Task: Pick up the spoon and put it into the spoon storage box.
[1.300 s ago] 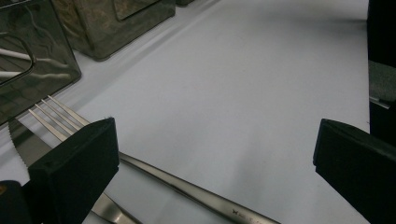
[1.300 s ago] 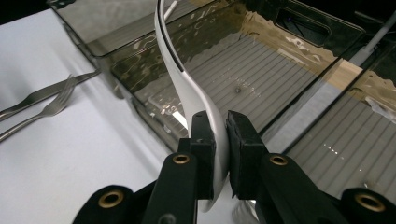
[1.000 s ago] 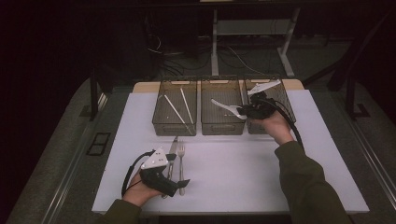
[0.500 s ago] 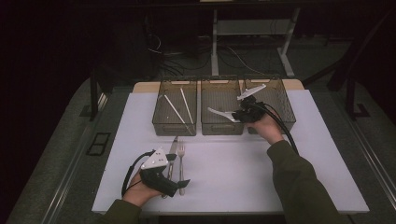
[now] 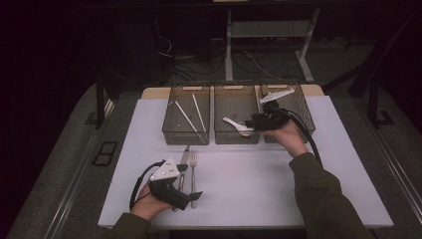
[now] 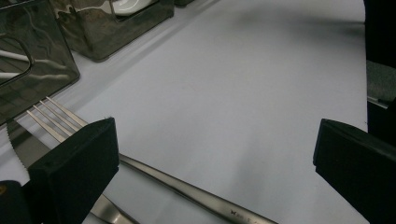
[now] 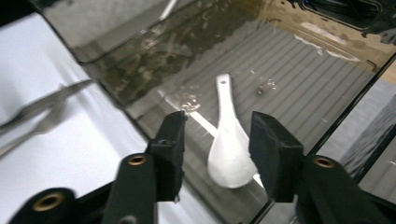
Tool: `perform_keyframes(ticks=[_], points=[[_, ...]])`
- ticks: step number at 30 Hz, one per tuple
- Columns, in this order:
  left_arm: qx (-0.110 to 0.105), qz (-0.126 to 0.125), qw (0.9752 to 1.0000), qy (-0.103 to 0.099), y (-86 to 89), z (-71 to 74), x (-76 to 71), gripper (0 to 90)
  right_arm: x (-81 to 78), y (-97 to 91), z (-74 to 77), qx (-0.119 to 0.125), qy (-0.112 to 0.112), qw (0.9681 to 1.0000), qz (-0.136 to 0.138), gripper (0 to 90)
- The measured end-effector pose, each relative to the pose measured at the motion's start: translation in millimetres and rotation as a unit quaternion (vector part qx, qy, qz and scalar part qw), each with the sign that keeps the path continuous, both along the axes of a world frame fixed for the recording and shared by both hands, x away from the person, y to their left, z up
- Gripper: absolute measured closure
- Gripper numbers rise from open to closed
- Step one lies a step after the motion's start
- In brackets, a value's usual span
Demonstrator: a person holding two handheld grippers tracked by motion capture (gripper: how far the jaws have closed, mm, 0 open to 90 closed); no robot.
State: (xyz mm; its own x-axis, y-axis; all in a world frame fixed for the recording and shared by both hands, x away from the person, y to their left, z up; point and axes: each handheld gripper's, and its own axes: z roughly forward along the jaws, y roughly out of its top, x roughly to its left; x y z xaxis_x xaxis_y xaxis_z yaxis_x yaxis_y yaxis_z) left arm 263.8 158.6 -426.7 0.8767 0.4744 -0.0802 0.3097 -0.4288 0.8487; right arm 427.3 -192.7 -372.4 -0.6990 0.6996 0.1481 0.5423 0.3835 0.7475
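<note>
A white ceramic spoon [image 5: 238,125] lies in the middle wire bin [image 5: 236,137]. In the right gripper view the spoon [image 7: 229,140] rests on the bin floor, bowl toward the camera, below the gap between the jaws. My right gripper [image 5: 250,124] hangs over that bin. Its jaws have just been opening, and the pads stand clear of the spoon on either side. My left gripper [image 5: 193,195] rests on the white mat at the near left with its jaws wide apart. A metal fork [image 6: 60,122] and a knife [image 6: 21,149] lie by its left jaw, and the fork's handle runs under the gap.
Three wire bins stand in a row at the mat's far edge. The left bin [image 5: 185,137] holds pale chopsticks [image 5: 191,117], and the right bin [image 5: 301,107] lies behind my right hand. Fork [image 5: 193,167] and knife [image 5: 183,160] lie side by side on the white mat [image 5: 259,189].
The right gripper's jaws have opened and the white spoon has left them and sunk into the middle bin. The left hand and the cutlery beside it have stayed put.
</note>
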Motion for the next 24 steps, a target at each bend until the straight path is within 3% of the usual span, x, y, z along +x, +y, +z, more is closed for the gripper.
perform_keyframes(ticks=[13, 24], points=[[0.003, 0.001, 1.0, 0.0, 0.1, -0.7, 0.7, 0.0, -37.8, -28.8, 6.1, 0.039, -0.008, 0.9992, 0.007, 35.6], [0.001, 0.002, 1.0, -0.002, -0.3, 0.2, -0.7, 0.0, -71.5, -51.0, -2.5, 0.036, -0.018, 0.9992, 0.004, 26.6]])
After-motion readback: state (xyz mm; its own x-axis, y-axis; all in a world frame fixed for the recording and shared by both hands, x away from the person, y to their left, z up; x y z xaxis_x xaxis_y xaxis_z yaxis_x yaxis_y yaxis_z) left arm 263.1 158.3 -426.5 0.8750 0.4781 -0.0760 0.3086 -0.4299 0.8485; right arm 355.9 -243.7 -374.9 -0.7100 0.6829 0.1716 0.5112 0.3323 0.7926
